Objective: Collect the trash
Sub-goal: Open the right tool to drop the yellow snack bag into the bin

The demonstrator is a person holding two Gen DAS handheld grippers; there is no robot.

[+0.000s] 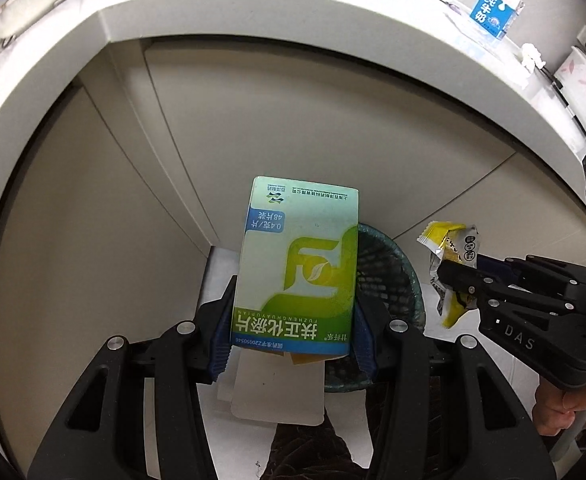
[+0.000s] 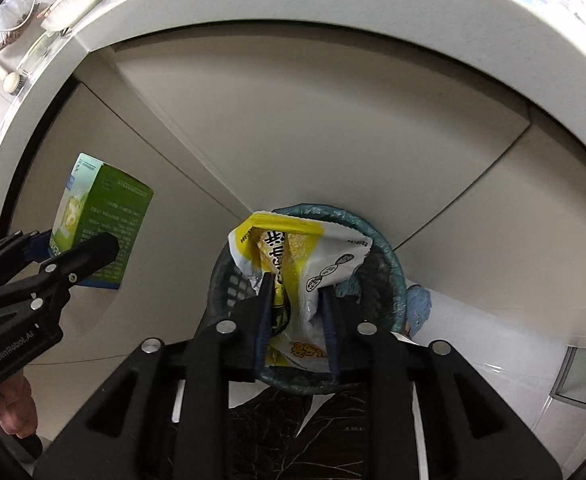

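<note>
- My left gripper (image 1: pixel 293 312) clamps a green medicine box (image 1: pixel 297 268), held beside the bin.
- My right gripper (image 2: pixel 295 312) stands narrowly parted around a yellow snack wrapper (image 2: pixel 293 256), directly above the lined wastebasket (image 2: pixel 393 268).

Glossy cardboard box (image 1: pixel 297 268), crinkly foil wrapper (image 2: pixel 293 264), plastic mesh bin (image 2: pixel 389 268).

A white counter (image 1: pixel 221 16) curves over beige cabinet doors (image 1: pixel 293 120) — a blue milk carton (image 1: pixel 496 8) stands on top.
</note>
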